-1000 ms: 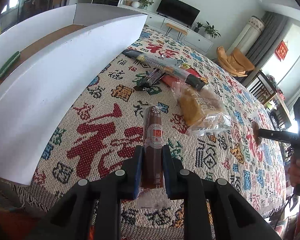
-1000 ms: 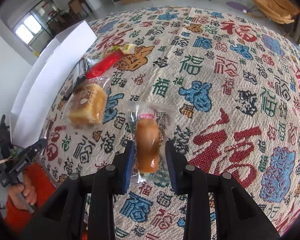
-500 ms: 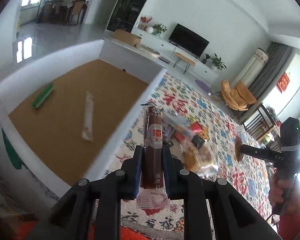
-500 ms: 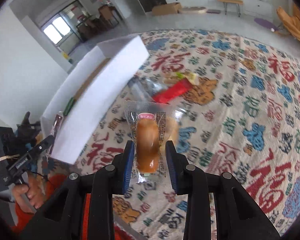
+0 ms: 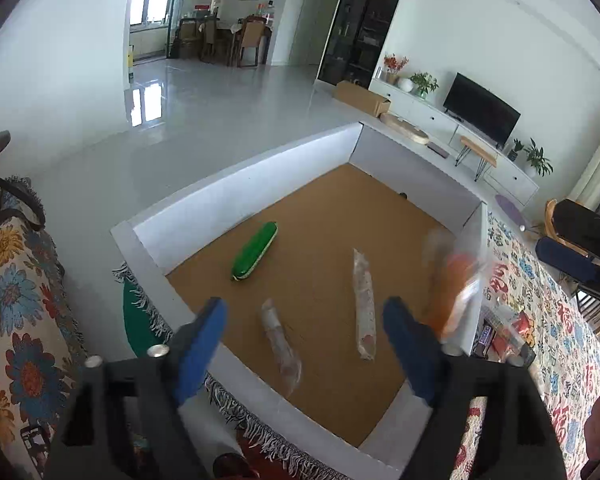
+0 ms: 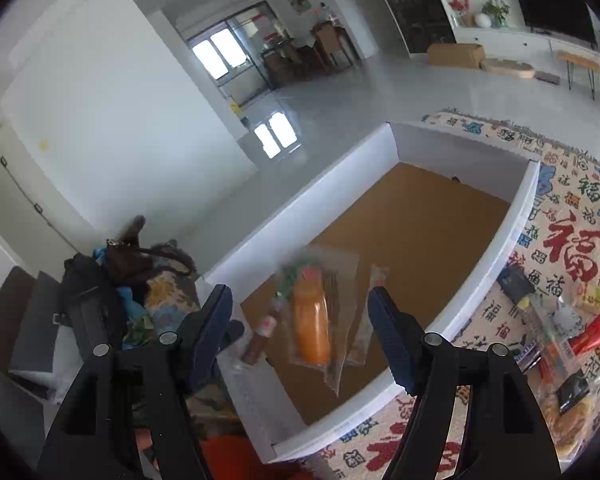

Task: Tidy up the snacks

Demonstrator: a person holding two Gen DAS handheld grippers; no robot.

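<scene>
Both grippers hang over a white box (image 5: 236, 184) with a brown floor. My left gripper (image 5: 304, 312) has its jaws opening, and no pad touches anything. A brown sausage stick (image 5: 281, 346) drops blurred below it onto the box floor. My right gripper (image 6: 300, 300) is also opening, and the orange bun packet (image 6: 311, 322) falls free between its fingers, clear of both pads. In the left wrist view that packet (image 5: 454, 280) is a blur by the box's right wall. A green snack (image 5: 255, 254) and a clear-wrapped stick (image 5: 363, 304) lie in the box.
Several wrapped snacks (image 6: 560, 328) lie on the patterned cloth (image 6: 568, 240) to the right of the box. A floral-covered seat (image 5: 16, 300) with a bag (image 6: 128, 260) stands left of the box. Grey floor lies beyond.
Both grippers swung from the cloth to above the box and opened. The sausage stick left the left jaws and the bun packet left the right jaws; both are falling.
</scene>
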